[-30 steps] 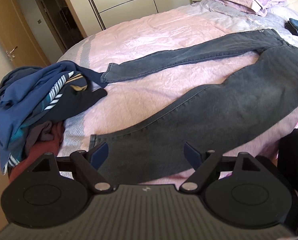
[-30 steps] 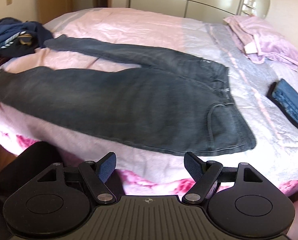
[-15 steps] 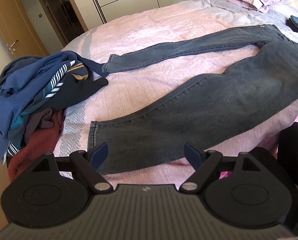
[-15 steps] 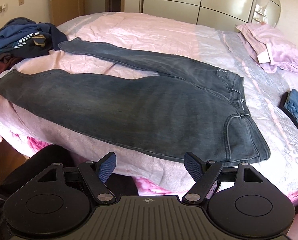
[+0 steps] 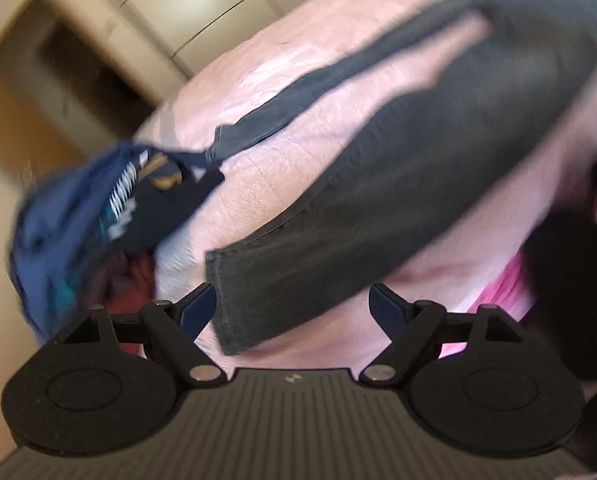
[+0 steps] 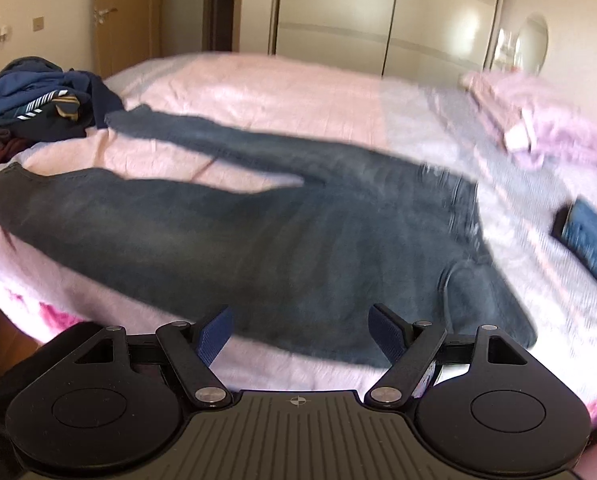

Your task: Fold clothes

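Both grippers, left gripper (image 5: 292,304) and right gripper (image 6: 298,330), gape wide, empty, over dark jeans (image 6: 298,240) spread on the pink bed (image 6: 258,92) by pale wardrobes (image 6: 378,12).

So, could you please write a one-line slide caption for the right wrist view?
Open right gripper above dark jeans spread flat on a pink bed, unfolded clothes pile at far left.

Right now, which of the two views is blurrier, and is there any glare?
Left wrist view: heavy motion smear and tilt, the jeans and clothes pile streaked, only the left gripper sharp. Right wrist view: milder blur, worst toward the right; glare on the wardrobe doors; fisheye bends the bed.
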Motion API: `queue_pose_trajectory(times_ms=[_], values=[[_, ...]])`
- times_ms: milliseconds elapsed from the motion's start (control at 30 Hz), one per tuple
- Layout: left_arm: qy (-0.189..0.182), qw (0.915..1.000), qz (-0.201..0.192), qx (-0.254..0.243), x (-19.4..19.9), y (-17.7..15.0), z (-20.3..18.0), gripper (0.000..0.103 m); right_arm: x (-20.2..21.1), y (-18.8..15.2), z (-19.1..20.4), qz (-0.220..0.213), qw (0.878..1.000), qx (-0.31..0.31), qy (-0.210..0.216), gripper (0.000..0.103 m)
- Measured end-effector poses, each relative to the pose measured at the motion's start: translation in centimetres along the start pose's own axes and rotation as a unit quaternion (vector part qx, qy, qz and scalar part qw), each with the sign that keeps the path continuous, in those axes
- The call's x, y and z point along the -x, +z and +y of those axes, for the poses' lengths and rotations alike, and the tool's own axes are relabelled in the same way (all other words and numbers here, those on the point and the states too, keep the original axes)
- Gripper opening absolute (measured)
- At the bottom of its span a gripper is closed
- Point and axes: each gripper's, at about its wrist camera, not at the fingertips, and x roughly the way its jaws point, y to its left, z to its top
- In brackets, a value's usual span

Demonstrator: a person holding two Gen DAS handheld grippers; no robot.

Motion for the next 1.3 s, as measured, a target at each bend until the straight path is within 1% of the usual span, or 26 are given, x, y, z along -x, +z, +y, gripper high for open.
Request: queue_pose_trajectory(times_ms=[67, 133, 167, 200, 233, 300, 333, 400, 433, 467, 500, 567, 633, 667, 700, 767, 800, 900, 933, 1000, 1033, 1100, 1167, 1233, 1300], values=[[0.021, 0.9967, -0.016, -0.077, -0.6, -1.0, -2.0, 0.081, -0.4, -0.4, 0.1, -0.02, 0.999, 0.027, -0.02, 0.078], [0.036, 0.9884, -0.028, -0.145, -1.6, -1.9, -4.0, 0.08, -1.0, -0.9, 0.3, -0.029, 0.998, 0.052, -0.035, 0.077], [0.039, 0.9845, -0.031, -0.168, -2.2, -2.2, -4.8, 0.079, -1.3, -1.2, 0.4, -0.031, 0.997, 0.062, -0.039, 0.071], [0.043, 0.9803, -0.033, -0.19, -2.8, -2.6, -5.6, 0.076, -1.6, -1.4, 0.4, -0.031, 0.996, 0.071, -0.04, 0.059], [0.048, 0.9761, -0.036, -0.209, -3.6, -2.8, -6.3, 0.075, -2.0, -1.6, 0.4, -0.03, 0.996, 0.08, -0.041, 0.055], [0.067, 0.9679, -0.04, -0.239, -5.2, -3.1, -7.3, 0.065, -2.5, -1.9, 0.4, -0.031, 0.994, 0.096, -0.048, 0.051], [0.074, 0.9655, -0.043, -0.246, -5.9, -3.1, -7.6, 0.064, -2.8, -2.1, 0.3, -0.031, 0.993, 0.103, -0.051, 0.049], [0.073, 0.9654, -0.048, -0.246, -6.7, -3.0, -7.7, 0.06, -3.2, -2.6, 0.1, -0.029, 0.991, 0.114, -0.058, 0.047], [0.069, 0.9678, -0.053, -0.237, -6.8, -2.7, -7.5, 0.059, -3.3, -2.9, -0.1, -0.029, 0.99, 0.124, -0.065, 0.047], [0.065, 0.9715, -0.058, -0.22, -6.7, -2.4, -7.1, 0.052, -3.5, -3.3, -0.2, -0.028, 0.987, 0.138, -0.073, 0.047], [0.06, 0.975, -0.063, -0.204, -6.6, -2.0, -6.6, 0.043, -3.7, -3.7, -0.3, -0.027, 0.984, 0.156, -0.083, 0.047], [0.057, 0.983, -0.075, -0.158, -6.1, -1.2, -5.3, 0.035, -4.2, -5.0, -0.4, -0.017, 0.974, 0.203, -0.103, 0.048], [0.061, 0.9867, -0.079, -0.128, -5.8, -0.4, -4.3, 0.023, -4.8, -6.4, -0.8, -0.002, 0.964, 0.24, -0.115, 0.048], [0.062, 0.9872, -0.077, -0.125, -5.8, -0.1, -4.1, 0.014, -5.2, -7.2, -1.0, 0.007, 0.96, 0.253, -0.119, 0.048], [0.063, 0.9874, -0.076, -0.124, -5.8, 0.1, -3.9, 0.011, -5.7, -7.9, -1.3, 0.015, 0.957, 0.263, -0.124, 0.048], [0.061, 0.9865, -0.068, -0.136, -6.1, 0.4, -4.2, 0.008, -6.6, -9.4, -2.0, 0.032, 0.949, 0.282, -0.134, 0.048], [0.058, 0.9858, -0.063, -0.144, -6.4, 0.5, -4.4, 0.007, -7.2, -10.2, -2.2, 0.038, 0.944, 0.297, -0.142, 0.048], [0.06, 0.9845, -0.051, -0.157, -7.0, 0.9, -4.9, 0.007, -9.1, -12.4, -2.6, 0.046, 0.916, 0.361, -0.167, 0.048], [0.059, 0.9851, -0.046, -0.155, -7.4, 1.0, -4.8, 0.007, -9.8, -13.1, -2.8, 0.045, 0.905, 0.384, -0.177, 0.048], [0.057, 0.9866, -0.036, -0.148, -7.6, 1.3, -4.7, 0.007, -11.2, -14.1, -3.7, 0.044, 0.889, 0.414, -0.192, 0.048], [0.057, 0.987, -0.032, -0.147, -7.7, 1.4, -4.7, 0.006, -11.7, -14.3, -4.2, 0.041, 0.884, 0.42, -0.199, 0.048], [0.057, 0.9878, -0.024, -0.143, -7.6, 1.7, -4.6, 0.006, -12.4, -14.5, -5.4, 0.029, 0.882, 0.418, -0.214, 0.047], [0.057, 0.9903, -0.018, -0.126, -7.9, 2.2, -4.1, 0.006, -12.4, -14.7, -6.3, 0.002, 0.879, 0.42, -0.226, 0.047], [0.057, 0.9919, -0.014, -0.113, -8.0, 2.6, -4.0, 0.006, -12.6, -15.4, -6.7, -0.017, 0.869, 0.439, -0.23, 0.047], [0.058, 0.9919, -0.012, -0.112, -8.3, 3.1, -4.1, 0.006, -13.3, -16.2, -7.0, -0.015, 0.861, 0.458, -0.221, 0.047]])
